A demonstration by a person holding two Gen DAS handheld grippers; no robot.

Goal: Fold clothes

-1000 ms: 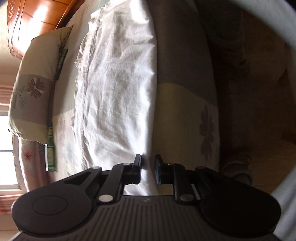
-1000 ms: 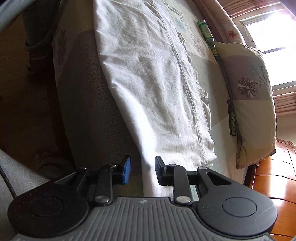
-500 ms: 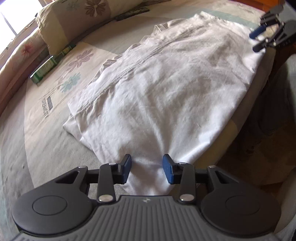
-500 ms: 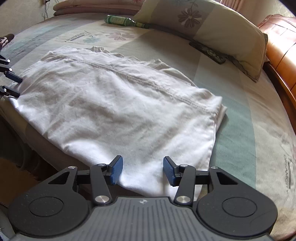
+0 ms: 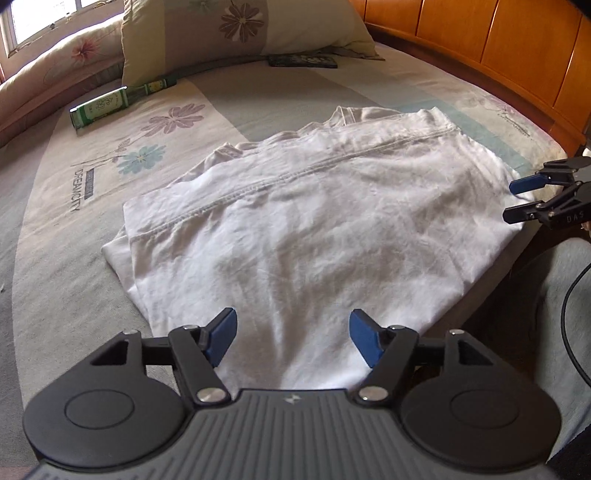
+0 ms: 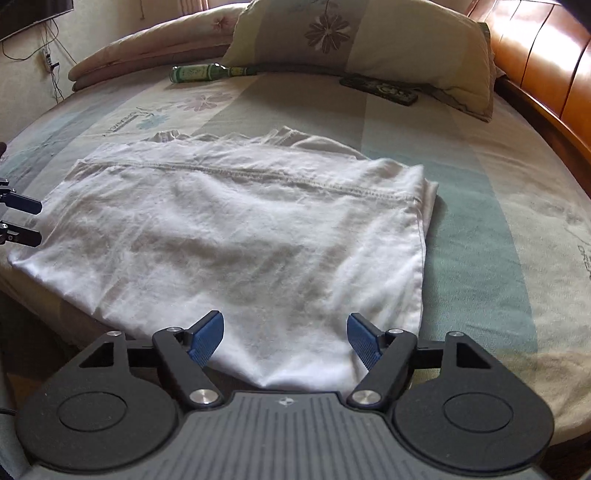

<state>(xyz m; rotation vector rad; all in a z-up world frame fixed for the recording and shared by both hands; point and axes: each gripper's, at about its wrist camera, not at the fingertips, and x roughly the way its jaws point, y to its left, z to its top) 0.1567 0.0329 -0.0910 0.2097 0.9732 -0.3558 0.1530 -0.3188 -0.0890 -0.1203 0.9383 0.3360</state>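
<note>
We are holding the left tool (image 5: 293,341) and right tool (image 6: 284,338) with jaws spread wide, gripping nothing. The white garment (image 5: 314,229), lying folded on the bed (image 5: 55,295), is stretching sideways just ahead of both tools, its near corners between their fingers.

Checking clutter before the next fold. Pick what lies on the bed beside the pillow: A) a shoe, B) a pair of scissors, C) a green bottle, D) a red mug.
C: a green bottle lies on its side on the bed, its neck against the pillow.
</note>
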